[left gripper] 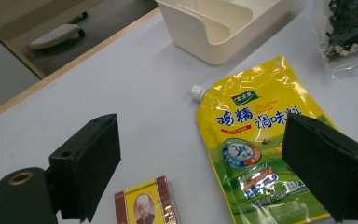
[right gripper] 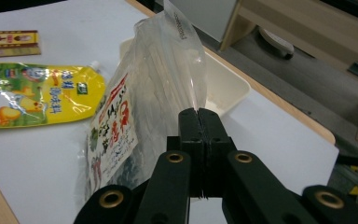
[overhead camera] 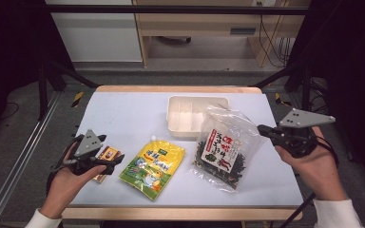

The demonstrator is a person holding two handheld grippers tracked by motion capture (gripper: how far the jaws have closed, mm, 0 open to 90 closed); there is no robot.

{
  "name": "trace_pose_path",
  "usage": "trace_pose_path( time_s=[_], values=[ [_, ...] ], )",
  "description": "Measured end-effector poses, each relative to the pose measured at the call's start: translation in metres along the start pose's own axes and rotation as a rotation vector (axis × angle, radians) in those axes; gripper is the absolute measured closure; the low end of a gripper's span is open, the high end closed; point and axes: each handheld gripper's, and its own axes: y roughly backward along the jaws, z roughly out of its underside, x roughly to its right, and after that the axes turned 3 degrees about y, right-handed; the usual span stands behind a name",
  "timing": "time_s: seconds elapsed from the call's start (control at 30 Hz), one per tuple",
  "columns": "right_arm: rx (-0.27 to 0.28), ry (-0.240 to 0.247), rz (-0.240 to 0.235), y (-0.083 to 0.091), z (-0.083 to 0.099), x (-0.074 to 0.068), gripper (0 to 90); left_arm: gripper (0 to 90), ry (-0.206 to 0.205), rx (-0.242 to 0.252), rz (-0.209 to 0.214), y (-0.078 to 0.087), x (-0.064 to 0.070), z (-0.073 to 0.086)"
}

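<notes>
**Right gripper pinches the seaweed bag; left gripper gapes over the small box**

The right hand [overhead camera: 313, 166] comes in from the lower right, palm inward, with the right gripper [overhead camera: 262, 129] pointing left. Its jaws are pressed together on the clear edge of the seaweed bag [overhead camera: 221, 148], which is tilted up on that side, its far corner leaning over the white divided tray [overhead camera: 173, 124] and its lower part resting on the table [overhead camera: 123, 114].

The left hand [overhead camera: 66, 183] reaches in from the lower left and holds the left gripper [overhead camera: 116, 159] low over the small portrait box [overhead camera: 105, 156]. Its jaws stand wide apart, holding nothing.

The right gripper view shows the closed jaws meeting on the plastic film, with the bag's red-and-white label [right gripper: 114, 123] facing left. The left gripper view shows the box [left gripper: 147, 205] between and below the spread jaws, and the white spout [left gripper: 197, 92] of the yellow seasoning pouch [left gripper: 256, 140], which the high view barely resolves.

The pouch lies flat between box and bag, just beside each. The box sits near the table's front-left edge. Bare tabletop lies along the back left and at the front right.
</notes>
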Motion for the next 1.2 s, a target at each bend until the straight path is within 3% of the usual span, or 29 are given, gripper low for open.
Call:
trace_pose_path(
  time_s=[0.17,0.6,0.97,1.2],
  values=[
    [-0.028,0.119,-0.061,-0.007,-0.038,-0.008,89.9,11.4,-0.076,-0.019,0.035,-0.004,0.003,-0.027],
    [-0.076,0.279,-0.14,-0.021,-0.089,-0.032,89.9,11.8,-0.223,-0.017,0.077,-0.007,0.01,-0.091],
    [-0.087,0.369,-0.182,-0.036,-0.114,-0.055,89.8,15.0,-0.23,0.035,0.146,-0.007,0.007,-0.12],
    [-0.086,0.384,-0.201,-0.045,-0.12,-0.064,89.7,23.3,-0.291,0.037,0.168,-0.013,0.018,-0.13]
  ],
)
